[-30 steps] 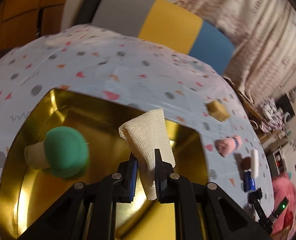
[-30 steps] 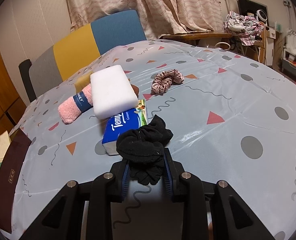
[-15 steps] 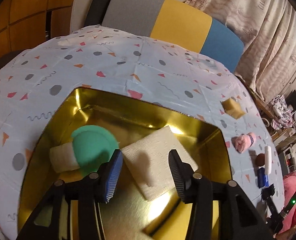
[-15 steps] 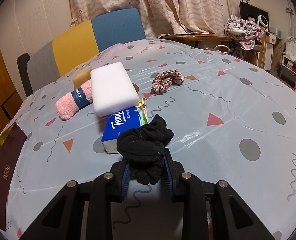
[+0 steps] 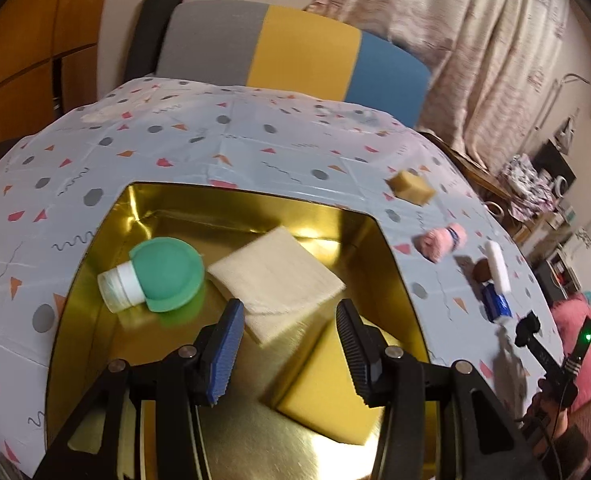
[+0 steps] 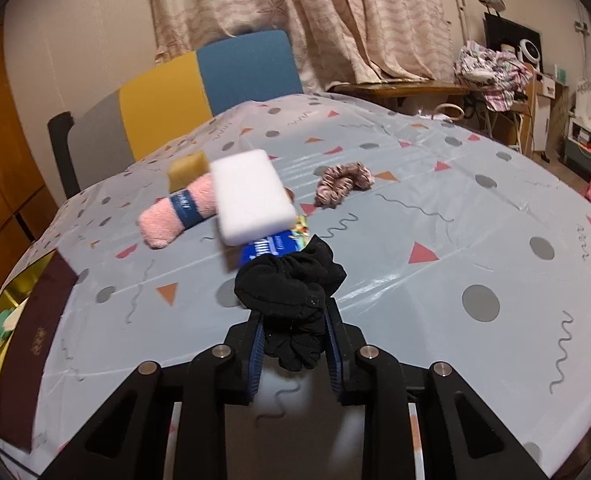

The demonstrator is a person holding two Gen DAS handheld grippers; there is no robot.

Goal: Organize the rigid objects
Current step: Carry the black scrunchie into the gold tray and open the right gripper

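My left gripper [image 5: 289, 354] is open and empty above a gold tin box [image 5: 127, 216]. In the box lie a folded cream cloth [image 5: 277, 278], a green-capped small bottle [image 5: 155, 276] and a yellow block [image 5: 327, 396]. My right gripper [image 6: 295, 354] is shut on a black scrunchie [image 6: 291, 284] above the table. Ahead of it lie a white sponge [image 6: 251, 196] on a blue tissue pack [image 6: 273, 246], a rolled pink towel [image 6: 175, 216], a yellow sponge [image 6: 187, 168] and a pink scrunchie [image 6: 343, 178].
The table wears a grey patterned cloth [image 6: 475, 208]. A dark red box lid [image 6: 31, 344] leans at the gold box, at the left in the right wrist view. A grey, yellow and blue chair [image 5: 287, 52] stands behind the table. Curtains and clutter fill the back right.
My left gripper opened and let the cream cloth drop flat into the gold box, then drew back. My right gripper kept hold of the black scrunchie and lifted slightly.
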